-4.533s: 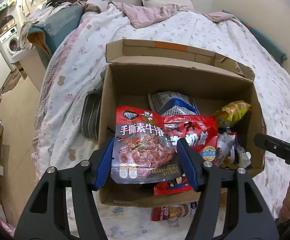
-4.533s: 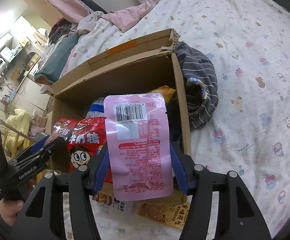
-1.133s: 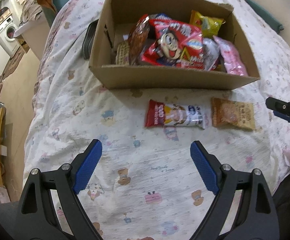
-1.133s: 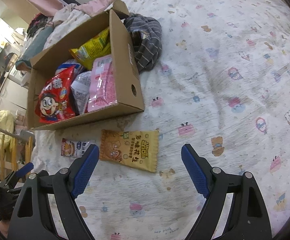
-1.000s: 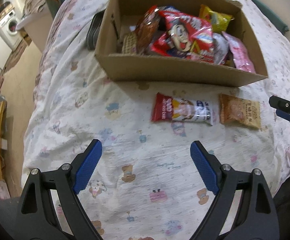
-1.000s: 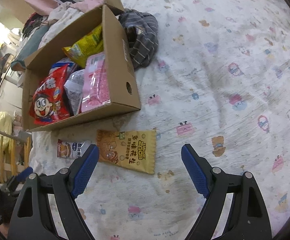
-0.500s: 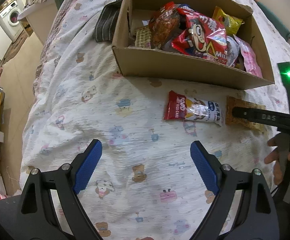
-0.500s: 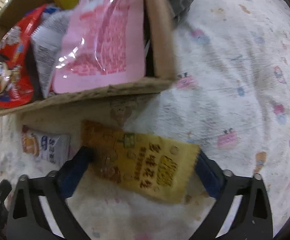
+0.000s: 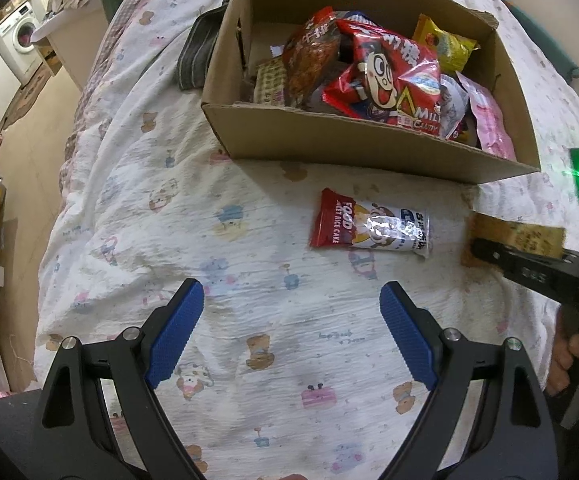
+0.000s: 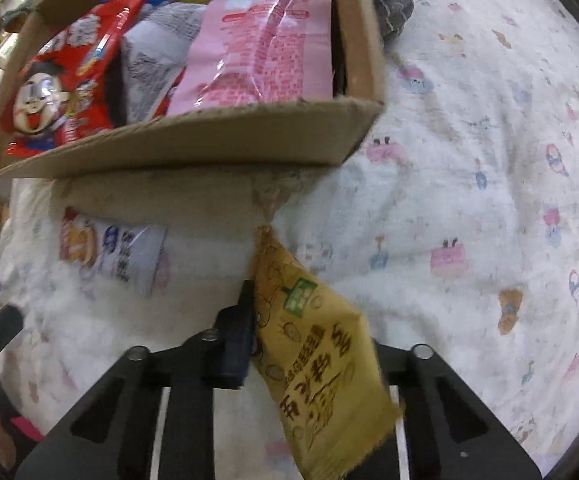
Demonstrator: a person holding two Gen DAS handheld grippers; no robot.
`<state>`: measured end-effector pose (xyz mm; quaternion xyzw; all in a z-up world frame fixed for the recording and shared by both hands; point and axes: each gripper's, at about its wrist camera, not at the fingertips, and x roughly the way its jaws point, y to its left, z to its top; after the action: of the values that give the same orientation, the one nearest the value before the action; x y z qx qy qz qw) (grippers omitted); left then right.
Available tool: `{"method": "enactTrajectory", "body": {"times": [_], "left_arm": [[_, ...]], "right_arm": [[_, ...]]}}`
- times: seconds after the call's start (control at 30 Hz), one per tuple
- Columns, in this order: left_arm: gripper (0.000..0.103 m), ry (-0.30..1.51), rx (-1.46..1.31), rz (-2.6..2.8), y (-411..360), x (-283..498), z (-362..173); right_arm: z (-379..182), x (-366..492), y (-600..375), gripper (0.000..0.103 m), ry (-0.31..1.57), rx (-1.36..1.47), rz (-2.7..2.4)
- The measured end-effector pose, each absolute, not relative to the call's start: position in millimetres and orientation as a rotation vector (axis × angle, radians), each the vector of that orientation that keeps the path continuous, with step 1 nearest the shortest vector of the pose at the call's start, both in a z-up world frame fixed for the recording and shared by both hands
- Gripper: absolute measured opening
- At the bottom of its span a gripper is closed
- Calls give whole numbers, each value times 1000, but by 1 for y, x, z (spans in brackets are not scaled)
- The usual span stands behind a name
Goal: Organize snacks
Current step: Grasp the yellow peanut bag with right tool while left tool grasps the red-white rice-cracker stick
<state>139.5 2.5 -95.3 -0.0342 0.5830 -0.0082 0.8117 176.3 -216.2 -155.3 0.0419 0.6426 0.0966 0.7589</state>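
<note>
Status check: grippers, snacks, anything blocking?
Right gripper shut on yellow peanut packet. Left gripper open, empty. Rice cake packet loose beside box. Nothing blocking.

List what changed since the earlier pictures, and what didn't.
The right gripper dropped its pink pouch into the box, came down and shut on the yellow peanut packet. The left gripper let go of its red packet, now boxed, and hangs open. The rice cake packet stayed put.

Right gripper (image 10: 273, 344) clamped on yellow peanut packet (image 10: 321, 364), rice cake packet (image 10: 109, 252) on the bed (image 10: 489, 160), cardboard box (image 10: 209, 144) of snacks beyond
</note>
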Motion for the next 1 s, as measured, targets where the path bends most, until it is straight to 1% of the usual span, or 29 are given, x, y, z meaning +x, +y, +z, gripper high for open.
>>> {"method": "enactTrajectory", "body": {"times": [0.1,0.27,0.43,0.53,0.6,0.67,0.73,0.8,0.9,1.0], "left_arm": [[88,1246,-70,-1,2,141,-97],[88,1251,-114,2,0,144,-99],[88,1273,-111,-37,-26,164,-105],[88,1298,-18,-69,-48,184,-114],[88,1276,-13,-92,-56,193,-115],[90,1295,4,-110,-63,199,-119],[95,1341,35,-120,-72,204,-132],[96,1377,61,-123,-78,208,-146],[102,1386,113,-114,-84,210,-159],[102,1391,123,-115,-89,211,-166]], "right_arm": [[-146,163,-228,17,1395,189,253],[-130,150,-255,16,1363,333,297],[-113,148,-279,16,1316,355,302],[-108,143,-292,16,1303,364,294],[-101,138,-307,16,1296,375,291],[-100,138,-315,16,1292,384,284],[-100,138,-314,16,1285,399,280],[-106,138,-310,16,1282,404,280],[-106,137,-312,16,1283,407,282],[-106,138,-311,16,1286,408,283]]}}
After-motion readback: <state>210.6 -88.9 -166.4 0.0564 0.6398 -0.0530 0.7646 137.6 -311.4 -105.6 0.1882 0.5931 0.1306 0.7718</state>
